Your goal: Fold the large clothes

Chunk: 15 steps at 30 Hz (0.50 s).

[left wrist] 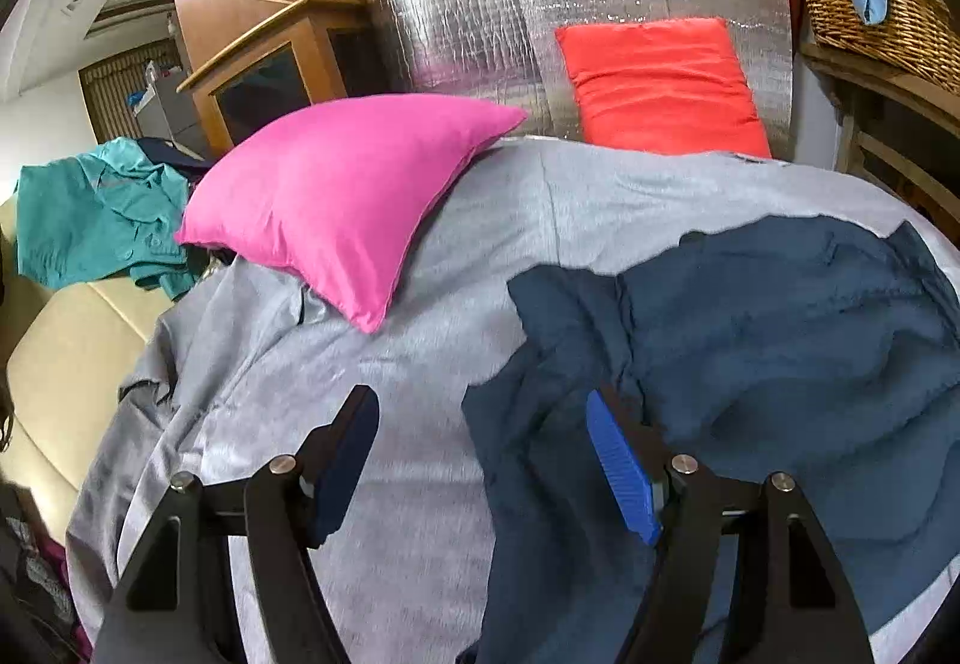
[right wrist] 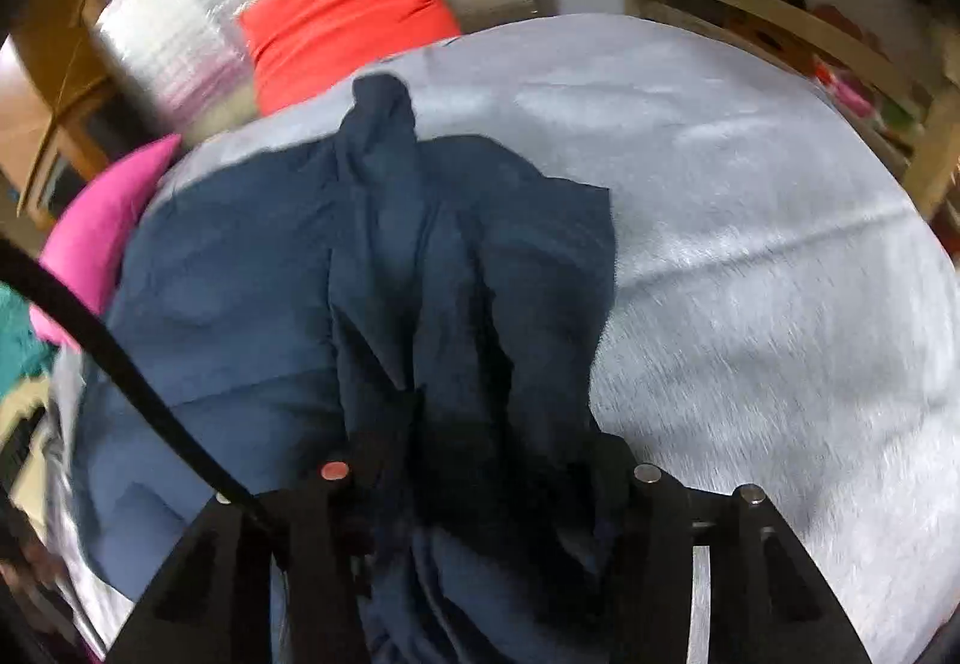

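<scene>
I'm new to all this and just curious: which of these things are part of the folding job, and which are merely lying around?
Part of the job:
navy garment
grey sheet it lies on
left gripper
right gripper

Lying about:
pink cushion
red cushion
teal shirt
wicker basket

The left gripper (left wrist: 483, 460) has black angular arms, each joint pinned by a round silver bolt head, and ribbed blue pads (left wrist: 621, 475) on the inner faces of its fingers. The right gripper (right wrist: 489, 475) shares the black frame and silver bolts; a black cable (right wrist: 120, 358) crosses left of it.
</scene>
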Each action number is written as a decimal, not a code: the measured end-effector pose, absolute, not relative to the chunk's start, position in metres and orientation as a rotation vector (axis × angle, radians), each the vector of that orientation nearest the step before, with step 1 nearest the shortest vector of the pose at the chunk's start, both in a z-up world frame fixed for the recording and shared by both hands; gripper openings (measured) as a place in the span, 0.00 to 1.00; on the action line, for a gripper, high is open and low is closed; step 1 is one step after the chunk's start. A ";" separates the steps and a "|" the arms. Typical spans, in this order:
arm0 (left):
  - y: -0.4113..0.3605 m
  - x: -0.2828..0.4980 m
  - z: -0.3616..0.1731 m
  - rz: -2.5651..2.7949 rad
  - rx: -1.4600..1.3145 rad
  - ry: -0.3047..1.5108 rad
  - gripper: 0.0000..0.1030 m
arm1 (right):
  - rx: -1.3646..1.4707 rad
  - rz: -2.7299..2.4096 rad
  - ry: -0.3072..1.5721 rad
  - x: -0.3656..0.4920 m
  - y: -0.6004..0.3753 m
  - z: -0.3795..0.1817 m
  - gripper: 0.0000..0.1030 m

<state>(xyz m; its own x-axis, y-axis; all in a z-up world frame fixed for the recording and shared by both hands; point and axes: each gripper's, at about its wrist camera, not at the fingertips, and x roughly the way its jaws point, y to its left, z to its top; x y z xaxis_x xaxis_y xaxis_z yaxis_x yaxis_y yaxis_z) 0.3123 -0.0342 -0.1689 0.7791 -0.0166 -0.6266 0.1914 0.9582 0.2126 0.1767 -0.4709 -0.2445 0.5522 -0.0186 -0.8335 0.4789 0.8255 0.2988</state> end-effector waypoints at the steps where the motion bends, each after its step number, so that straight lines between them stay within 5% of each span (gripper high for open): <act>1: -0.032 0.309 -0.170 -0.109 0.281 0.676 0.71 | 0.537 -0.314 0.943 0.173 -0.469 -0.235 0.56; 6: -0.023 0.298 -0.172 -0.082 0.311 0.685 0.72 | 0.371 -0.383 0.757 0.146 -0.446 -0.182 0.72; 9: -0.018 0.295 -0.172 -0.071 0.313 0.684 0.72 | 0.352 -0.295 0.731 0.148 -0.427 -0.166 0.72; 11: -0.016 0.293 -0.170 -0.066 0.320 0.674 0.72 | 0.316 -0.245 0.746 0.155 -0.412 -0.167 0.67; 13: -0.014 0.293 -0.168 -0.059 0.319 0.664 0.72 | 0.285 -0.219 0.801 0.169 -0.398 -0.182 0.44; 15: -0.012 0.292 -0.168 -0.060 0.311 0.665 0.72 | 0.296 -0.219 0.904 0.178 -0.397 -0.210 0.44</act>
<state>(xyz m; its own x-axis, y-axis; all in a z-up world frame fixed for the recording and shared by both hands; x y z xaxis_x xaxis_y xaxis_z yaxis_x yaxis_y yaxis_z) 0.2922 -0.0116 -0.1683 0.7868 0.0439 -0.6156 0.1536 0.9521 0.2642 0.1785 -0.3966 -0.2104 0.6006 -0.0620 -0.7971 0.3093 0.9374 0.1601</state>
